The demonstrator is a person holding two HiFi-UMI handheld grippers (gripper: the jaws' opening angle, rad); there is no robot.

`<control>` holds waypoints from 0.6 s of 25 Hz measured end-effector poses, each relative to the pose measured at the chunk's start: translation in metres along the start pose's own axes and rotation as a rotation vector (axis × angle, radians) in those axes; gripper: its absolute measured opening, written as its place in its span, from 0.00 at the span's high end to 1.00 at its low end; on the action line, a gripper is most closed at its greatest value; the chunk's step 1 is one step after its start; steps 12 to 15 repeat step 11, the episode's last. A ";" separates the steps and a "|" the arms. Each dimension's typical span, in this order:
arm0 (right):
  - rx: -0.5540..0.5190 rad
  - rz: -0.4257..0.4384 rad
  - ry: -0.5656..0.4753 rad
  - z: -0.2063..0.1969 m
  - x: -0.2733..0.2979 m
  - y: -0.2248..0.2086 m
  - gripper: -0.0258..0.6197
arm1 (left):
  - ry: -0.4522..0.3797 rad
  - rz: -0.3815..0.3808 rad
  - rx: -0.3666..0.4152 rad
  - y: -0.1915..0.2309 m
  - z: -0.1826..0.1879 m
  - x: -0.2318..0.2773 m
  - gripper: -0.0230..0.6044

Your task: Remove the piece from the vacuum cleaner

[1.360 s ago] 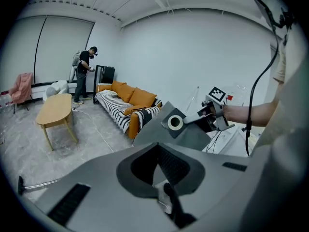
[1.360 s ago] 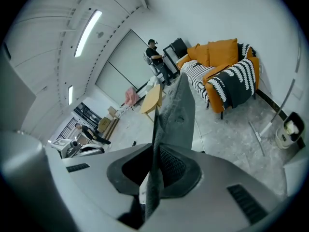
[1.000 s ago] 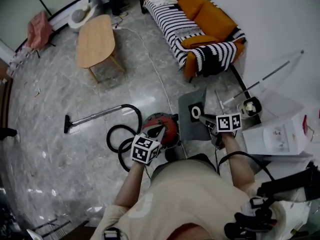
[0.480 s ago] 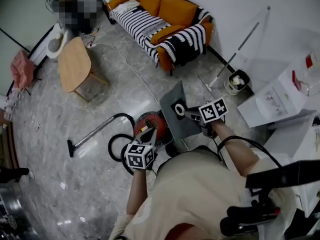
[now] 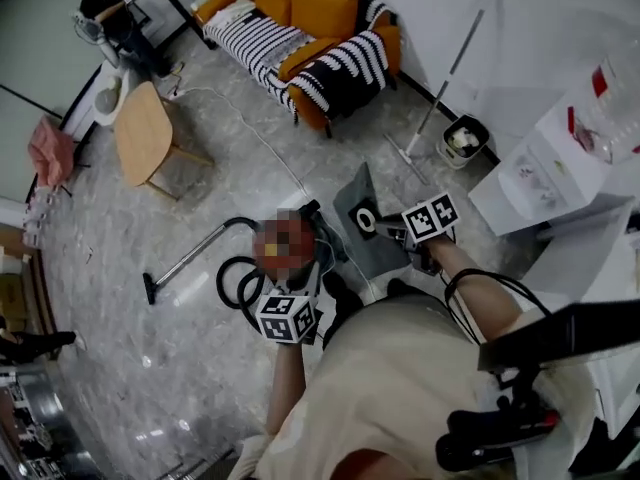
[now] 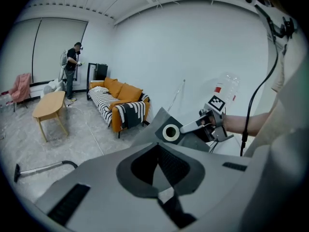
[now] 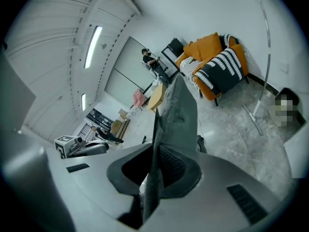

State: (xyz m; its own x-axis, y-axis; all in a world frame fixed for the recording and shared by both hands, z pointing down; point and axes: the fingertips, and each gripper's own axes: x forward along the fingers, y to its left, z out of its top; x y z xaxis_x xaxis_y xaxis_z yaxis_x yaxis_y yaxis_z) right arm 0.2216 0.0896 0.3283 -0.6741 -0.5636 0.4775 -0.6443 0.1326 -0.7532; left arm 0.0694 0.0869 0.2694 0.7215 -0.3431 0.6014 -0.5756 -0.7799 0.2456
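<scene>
piece (image 5: 360,198) of the vacuum cleaner, a flat grey panel with a white ring (image 5: 365,220) set in its face, is off the machine and held up in the air in front of the person, just to the right of the vacuum's body. the right gripper (image 5: 392,232) is clamped on it: in the right gripper view the panel stands edge-on between the 2 jaws, pinched by the pads, and rises away from them. in the left gripper view the ring faces the camera and the right gripper's jaws meet the panel just beside it. the left gripper (image 6: 159,177) hangs lower and to the left, apart from the piece, with its jaws brought together and nothing between them. in the head view it sits just below the vacuum's body, which is covered by a blurred patch. the black hose (image 5: 243,222) arcs out from that body and coils on the floor, and the wand (image 5: 185,261) lies flat on the grey marbled floor (image 5: 200,368), running away to the left and ending in a dark nozzle (image 5: 150,289). farther off, an orange sofa (image 5: 300,3) with a black-and-white striped throw stands against the white wall, and a small wooden table (image 5: 140,133) sits left of it. a long-handled mop (image 5: 450,73) leans at the wall beside a round bucket (image 5: 463,138). a white box (image 5: 530,178) stands at the right, and another person (image 5: 105,13) stands at the far end of the room near the table.
</scene>
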 end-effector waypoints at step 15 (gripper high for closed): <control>0.010 -0.017 -0.021 -0.007 -0.009 -0.032 0.91 | 0.097 0.079 -0.013 0.000 -0.018 -0.011 0.96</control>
